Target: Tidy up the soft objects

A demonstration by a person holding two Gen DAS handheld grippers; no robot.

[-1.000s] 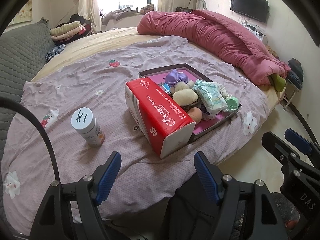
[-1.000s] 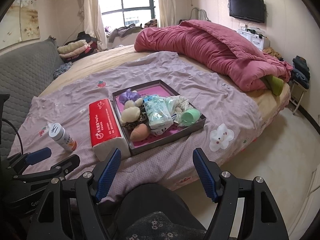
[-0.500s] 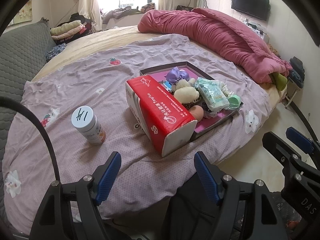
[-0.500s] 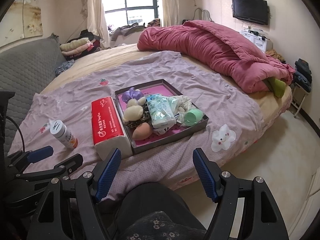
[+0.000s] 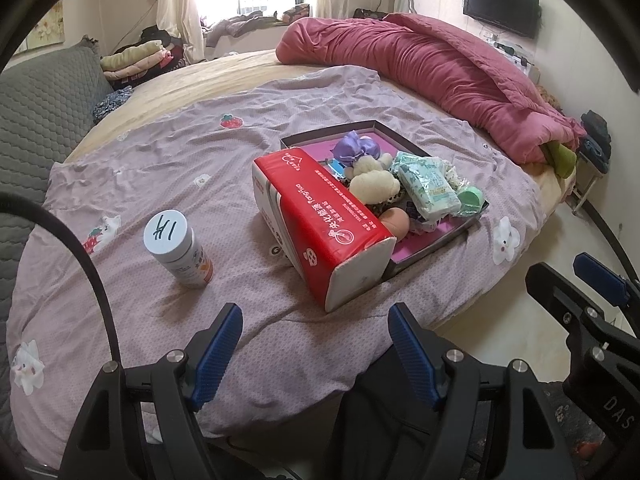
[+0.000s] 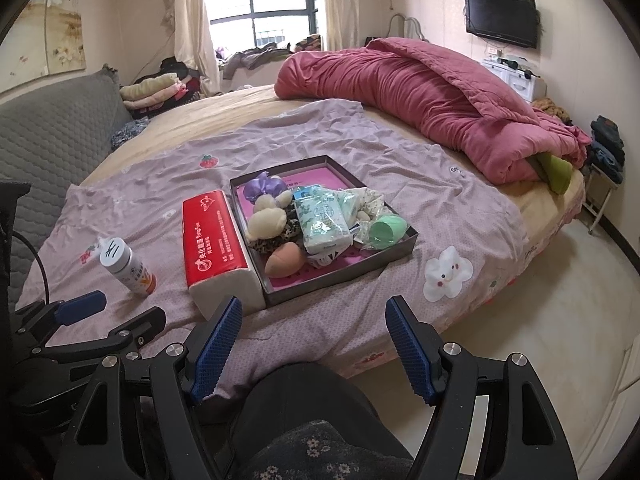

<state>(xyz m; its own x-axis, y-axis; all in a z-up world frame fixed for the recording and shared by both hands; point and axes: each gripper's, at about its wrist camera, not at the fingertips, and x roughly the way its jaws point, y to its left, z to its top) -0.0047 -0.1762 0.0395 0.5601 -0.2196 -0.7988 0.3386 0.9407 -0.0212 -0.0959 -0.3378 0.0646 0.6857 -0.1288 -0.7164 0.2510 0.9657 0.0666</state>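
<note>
On the bed, a bedsheet (image 6: 420, 208) carries a shallow box (image 6: 396, 245) holding a plush toy (image 6: 267, 220), a tissue pack (image 6: 324, 220) and a sponge (image 6: 285, 260). A tissue brick (image 6: 212, 236) lies against the box's left side, a pill bottle (image 6: 126, 266) left of it, a quilt (image 6: 420, 92) behind.

"das" on the right gripper (image 5: 582, 322) body

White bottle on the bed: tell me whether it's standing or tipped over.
Standing. The bottle rests on its base on the purple sheet, marked cap on top, left of the red tissue pack.
</note>
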